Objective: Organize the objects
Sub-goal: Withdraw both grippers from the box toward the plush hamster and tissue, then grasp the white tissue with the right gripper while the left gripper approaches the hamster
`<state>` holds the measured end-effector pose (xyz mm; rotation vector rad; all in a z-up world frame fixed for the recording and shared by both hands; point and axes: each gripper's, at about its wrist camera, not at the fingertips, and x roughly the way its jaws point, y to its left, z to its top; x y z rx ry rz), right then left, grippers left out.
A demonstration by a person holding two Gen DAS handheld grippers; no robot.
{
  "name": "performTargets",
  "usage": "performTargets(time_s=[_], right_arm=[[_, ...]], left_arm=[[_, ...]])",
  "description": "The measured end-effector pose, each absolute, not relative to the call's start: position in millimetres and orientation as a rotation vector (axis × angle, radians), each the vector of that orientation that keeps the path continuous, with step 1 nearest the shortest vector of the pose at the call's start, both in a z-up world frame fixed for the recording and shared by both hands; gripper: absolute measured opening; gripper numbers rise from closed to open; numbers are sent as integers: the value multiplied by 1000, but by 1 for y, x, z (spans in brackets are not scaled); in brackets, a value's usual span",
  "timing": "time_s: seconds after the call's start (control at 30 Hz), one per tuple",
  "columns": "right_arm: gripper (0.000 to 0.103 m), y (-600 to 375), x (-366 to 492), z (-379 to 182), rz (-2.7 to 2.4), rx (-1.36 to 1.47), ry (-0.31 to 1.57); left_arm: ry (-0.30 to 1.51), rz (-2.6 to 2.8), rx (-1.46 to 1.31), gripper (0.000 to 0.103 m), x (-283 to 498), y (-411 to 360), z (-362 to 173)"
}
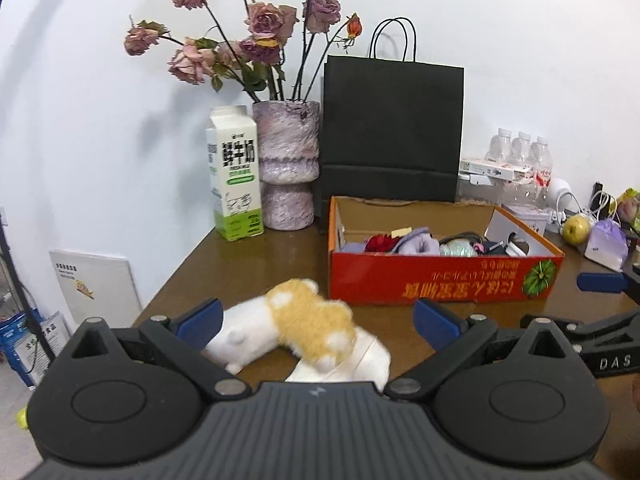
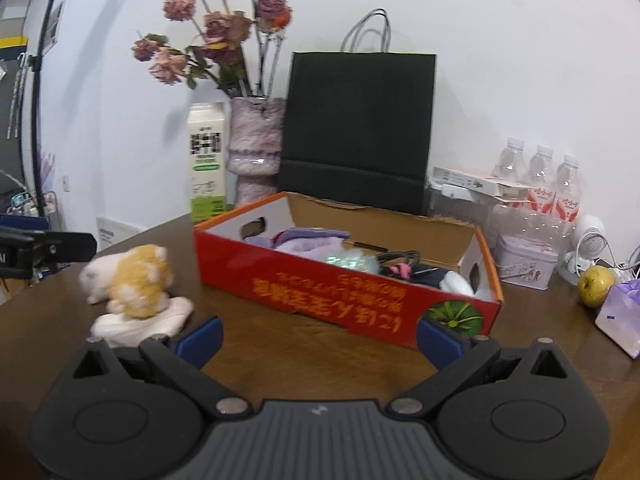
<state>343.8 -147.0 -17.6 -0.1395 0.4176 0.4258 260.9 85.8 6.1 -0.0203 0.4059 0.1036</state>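
A white and tan plush toy lies on the brown table, between the open fingers of my left gripper. It also shows in the right wrist view, resting on a white cloth. A red cardboard box holding several small soft items stands behind it; it also shows in the right wrist view. My right gripper is open and empty, just in front of the box's near wall. Its fingers show at the right of the left wrist view.
Along the wall stand a milk carton, a vase of dried roses, a black paper bag and water bottles. A tin, an apple and a purple pouch sit right of the box.
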Motion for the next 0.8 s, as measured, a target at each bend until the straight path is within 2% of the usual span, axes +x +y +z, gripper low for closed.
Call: performTargets(time_s=[0.47, 0.8], right_arm=[[103, -81, 295, -21, 477, -143, 484], [103, -23, 313, -30, 496, -140, 551]], left_arm=[[468, 162, -60, 103, 201, 146, 2], [478, 203, -100, 103, 202, 175, -3]])
